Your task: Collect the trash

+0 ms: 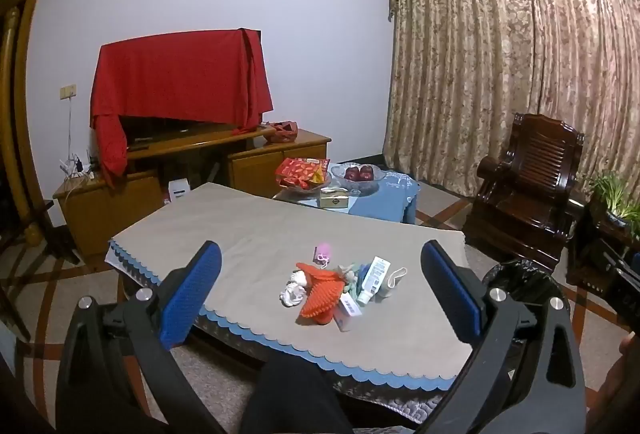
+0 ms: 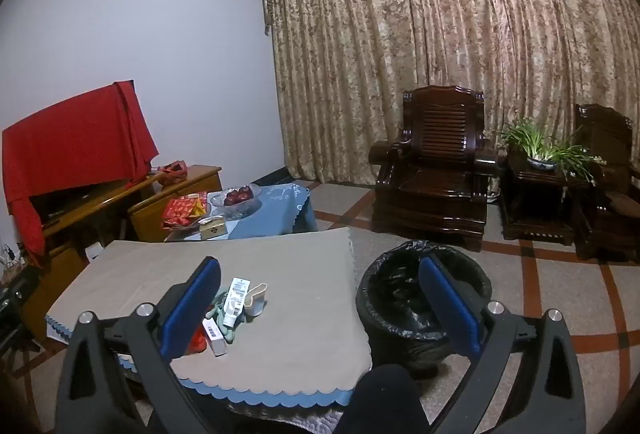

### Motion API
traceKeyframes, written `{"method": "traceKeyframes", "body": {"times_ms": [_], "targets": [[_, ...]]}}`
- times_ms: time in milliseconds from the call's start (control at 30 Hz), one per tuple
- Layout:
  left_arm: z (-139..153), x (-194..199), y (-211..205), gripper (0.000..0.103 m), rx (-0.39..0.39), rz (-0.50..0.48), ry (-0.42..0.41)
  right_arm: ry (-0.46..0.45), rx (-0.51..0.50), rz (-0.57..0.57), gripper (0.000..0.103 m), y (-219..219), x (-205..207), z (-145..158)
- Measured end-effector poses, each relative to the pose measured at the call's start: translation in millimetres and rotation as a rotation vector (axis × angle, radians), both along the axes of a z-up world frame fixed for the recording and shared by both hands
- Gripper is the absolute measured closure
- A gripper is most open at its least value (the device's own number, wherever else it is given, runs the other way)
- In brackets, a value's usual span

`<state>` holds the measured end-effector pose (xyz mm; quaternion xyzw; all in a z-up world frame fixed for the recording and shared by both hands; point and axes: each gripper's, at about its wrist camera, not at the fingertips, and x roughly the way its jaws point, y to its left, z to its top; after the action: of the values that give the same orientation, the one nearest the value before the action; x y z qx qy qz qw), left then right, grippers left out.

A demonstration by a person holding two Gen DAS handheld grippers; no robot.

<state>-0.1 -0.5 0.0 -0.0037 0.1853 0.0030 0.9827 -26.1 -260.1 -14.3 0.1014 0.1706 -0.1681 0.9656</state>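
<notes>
The left tongs (image 1: 320, 274) are wide open and hold nothing; they hang in the air over the near edge of the worktop (image 1: 248, 234), which has a grey cloth with a blue wavy border. The trash sits in a small pile near the front of the worktop; there is an orange paper fan (image 1: 320, 292), a crumpled white tissue (image 1: 291, 292), a white tube (image 1: 374, 280), a small white box (image 1: 349, 311), a pink wrapper (image 1: 323, 252) and a little white cup (image 1: 394, 280); most of them touch each other, with the pink wrapper just behind the pile. The right tongs (image 2: 320, 292) are wide open too, and empty; the tube (image 2: 235, 300), the box (image 2: 214, 336) and the cup (image 2: 256, 298) lie between their two blue pads in that view. A round bin with a black bag (image 2: 400, 298) stands on the floor just beside the worktop's right side. A dark knee (image 2: 384, 394) shows at the bottom.
</notes>
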Motion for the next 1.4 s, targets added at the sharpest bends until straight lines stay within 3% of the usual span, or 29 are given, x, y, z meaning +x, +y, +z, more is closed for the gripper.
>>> {"method": "traceKeyframes", "body": {"times_ms": [1400], "targets": [[-1,-8,-11,0.006,0.001,-0.003,0.005,-0.014,-0.008,-0.004,0.006,2,-3,13]]}}
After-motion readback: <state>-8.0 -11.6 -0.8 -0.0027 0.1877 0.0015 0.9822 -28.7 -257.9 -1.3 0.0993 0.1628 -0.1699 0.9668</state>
